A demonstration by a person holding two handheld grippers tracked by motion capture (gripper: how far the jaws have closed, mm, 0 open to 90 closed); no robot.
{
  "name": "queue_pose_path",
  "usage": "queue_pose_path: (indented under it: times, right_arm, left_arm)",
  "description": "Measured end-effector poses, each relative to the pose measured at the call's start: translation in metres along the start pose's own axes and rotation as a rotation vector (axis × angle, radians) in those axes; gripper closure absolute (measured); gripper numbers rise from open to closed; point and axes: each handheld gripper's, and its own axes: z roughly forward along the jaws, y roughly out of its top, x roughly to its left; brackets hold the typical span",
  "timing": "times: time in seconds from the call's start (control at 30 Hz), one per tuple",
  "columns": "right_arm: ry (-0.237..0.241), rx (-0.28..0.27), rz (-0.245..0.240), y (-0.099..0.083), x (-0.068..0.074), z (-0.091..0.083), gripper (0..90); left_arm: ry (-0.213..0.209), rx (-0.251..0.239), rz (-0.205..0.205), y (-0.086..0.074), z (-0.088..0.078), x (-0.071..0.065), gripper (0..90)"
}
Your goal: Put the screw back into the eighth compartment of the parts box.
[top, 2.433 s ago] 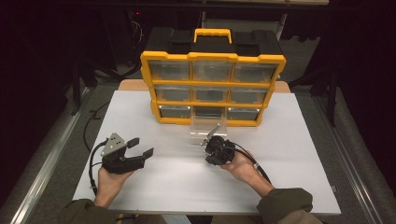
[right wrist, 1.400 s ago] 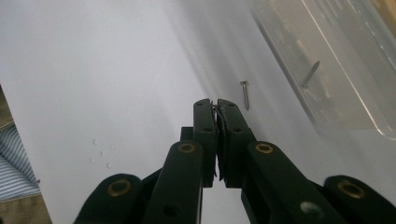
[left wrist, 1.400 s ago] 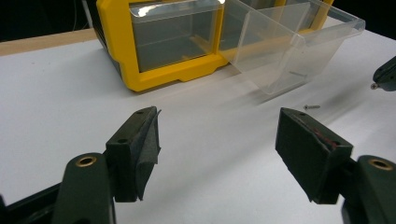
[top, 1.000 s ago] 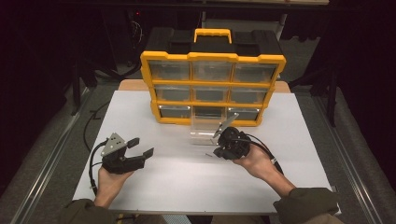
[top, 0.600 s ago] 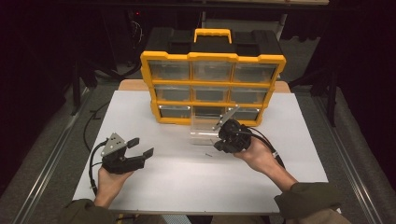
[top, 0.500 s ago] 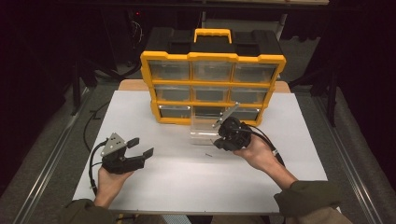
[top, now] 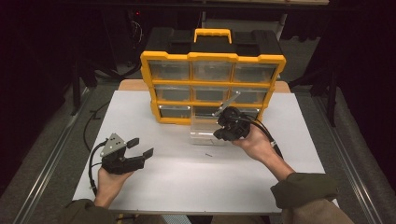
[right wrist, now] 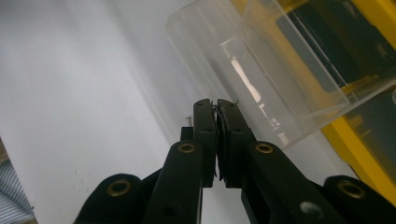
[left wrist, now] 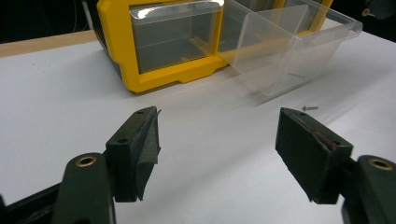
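**Right claw clenched beside the pulled-out clear drawer, left claw released**

High view: A yellow organizer with 9 clear drawers in 3 rows stands at the far side of the white desk. 1 clear drawer from the bottom row is pulled out and its front rests on the desk. The right claw is held above the right edge of this drawer, in front of the bottom row of the organizer, and its jaws are pressed together. A small screw lies alone on the desk, just in front of the drawer. The left claw is near the left front part of the desk, well apart from the drawer, and its jaws stand wide, released, with nothing between them.

Left gripper view: The left claw is spread open above the bare desk. Beyond it the yellow organizer shows its lower left corner, and the clear drawer sticks out from it, tilted down to the desk. The small screw lies near the front of the drawer, close to the tip of the jaw at the right of this view.

Right gripper view: The right claw is clenched, the 2 pads touching each other. I cannot tell if something thin is caught between them. The clear drawer is just behind the tips, and the yellow organizer is behind it.
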Motion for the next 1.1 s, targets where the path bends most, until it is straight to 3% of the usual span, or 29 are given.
queue_pose_path:
  times: [0.53, 1.1]
  right_arm:
    - [-0.035, 0.017, 0.069, 0.011, -0.023, 0.015, 89.2]
    - [-0.036, 0.084, 0.072, 0.025, -0.031, 0.04, 85.7]
  left_arm:
    - [0.0, -0.007, -0.002, 0.0, -0.002, 0.0, 30.7]
    - [-0.002, -0.008, -0.003, 0.0, -0.002, 0.0, 30.7]
